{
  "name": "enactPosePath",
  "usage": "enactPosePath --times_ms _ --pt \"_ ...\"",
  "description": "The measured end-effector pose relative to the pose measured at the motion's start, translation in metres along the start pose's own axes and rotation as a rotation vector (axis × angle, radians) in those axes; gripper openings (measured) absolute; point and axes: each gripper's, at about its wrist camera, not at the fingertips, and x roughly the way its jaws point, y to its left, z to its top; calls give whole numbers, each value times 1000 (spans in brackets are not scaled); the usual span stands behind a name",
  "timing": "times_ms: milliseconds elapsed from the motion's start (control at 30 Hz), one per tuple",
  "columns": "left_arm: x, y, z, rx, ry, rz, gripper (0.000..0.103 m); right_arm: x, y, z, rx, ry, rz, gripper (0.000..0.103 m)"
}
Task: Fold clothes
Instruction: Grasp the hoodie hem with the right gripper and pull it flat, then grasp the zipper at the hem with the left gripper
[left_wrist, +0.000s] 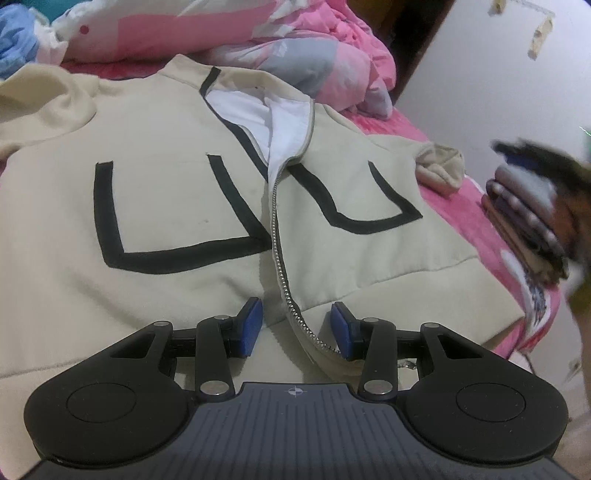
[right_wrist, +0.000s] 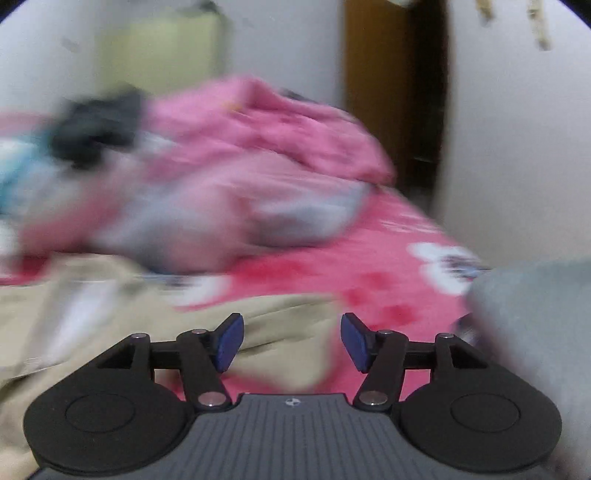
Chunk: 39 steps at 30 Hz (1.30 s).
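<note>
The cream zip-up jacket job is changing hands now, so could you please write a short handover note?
Left gripper: open, low over the cream zip-up jacket with black trim, metal zipper running between its pads.
Right gripper: open, nothing between its pads; view blurred.
Jacket lies front up on the pink bedsheet, half unzipped.
Done: spread out. Left: every fold.

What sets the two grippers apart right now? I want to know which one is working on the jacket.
The left gripper sits low over the cream jacket, its pads straddling the zipper edge near the hem; the right gripper has only air between its pads, above the jacket and the pink bedsheet. The left gripper's view is sharp; the right gripper's is blurred. Both stand open, gripping nothing.
</note>
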Motion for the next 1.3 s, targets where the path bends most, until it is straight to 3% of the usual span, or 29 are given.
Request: enactPosePath --times_ms 133,267,400,467,567,633,767,900,1033,1167,1200,1300 --pt "-1 2 1 -45 -9 -7 41 -74 47 -73 -133 6 199 59" --pt "-2 4 0 -92 -23 -17 35 -119 85 -134 -210 64 284 53" --pt "-2 1 0 -112 -29 -20 33 -124 114 -158 -319 105 229 45" --pt "-2 1 -1 -128 -33 -19 32 -114 126 -163 -378 113 175 35" --pt "0 1 -3 -148 -41 5 20 -95 130 -166 -355 105 129 11" --pt "-2 1 -4 -168 -48 14 8 -90 127 -166 -297 77 94 3" --pt "-13 -4 -6 -172 -72 -10 5 -111 117 -165 -182 4 71 2" --pt "-5 -10 -11 -145 -41 -4 5 -102 95 -179 -25 75 79 2" --pt "-8 -11 -11 -135 -47 -9 5 -110 87 -175 36 32 92 2" --pt "-1 -8 -14 -127 -43 -16 6 -94 72 -187 102 101 115 5" --pt "-2 -7 -15 -121 -50 -20 7 -96 69 -190 119 88 127 7" --pt "-5 -6 -17 -103 -66 -29 9 -103 60 -189 156 80 141 27"
